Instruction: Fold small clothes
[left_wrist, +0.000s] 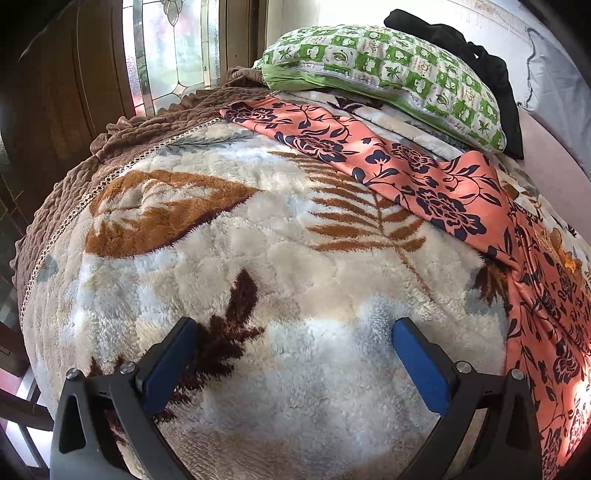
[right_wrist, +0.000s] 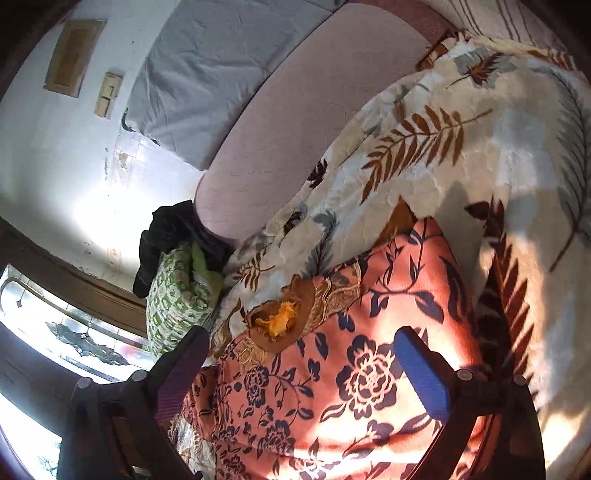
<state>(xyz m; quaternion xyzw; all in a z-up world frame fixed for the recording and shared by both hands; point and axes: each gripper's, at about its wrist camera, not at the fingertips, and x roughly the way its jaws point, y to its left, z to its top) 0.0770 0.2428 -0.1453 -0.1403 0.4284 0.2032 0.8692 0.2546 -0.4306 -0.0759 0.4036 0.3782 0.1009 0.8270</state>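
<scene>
A salmon-pink garment with a dark blue flower print (left_wrist: 424, 177) lies spread across a fluffy leaf-patterned blanket (left_wrist: 258, 258) on a bed, running from the far middle to the near right. My left gripper (left_wrist: 295, 332) is open and empty, above bare blanket to the left of the garment. In the right wrist view the garment (right_wrist: 362, 362) fills the lower middle, with an embroidered brown and orange neckline (right_wrist: 280, 317). My right gripper (right_wrist: 301, 343) is open, its fingers spread just above the garment near the neckline, holding nothing.
A green and white pillow (left_wrist: 388, 74) sits at the bed's far side with a black cloth (left_wrist: 476, 62) behind it. A brown ruffled cover (left_wrist: 122, 133) edges the bed at left. A glass window (left_wrist: 173, 48) and a mauve mattress (right_wrist: 314, 99) by the wall.
</scene>
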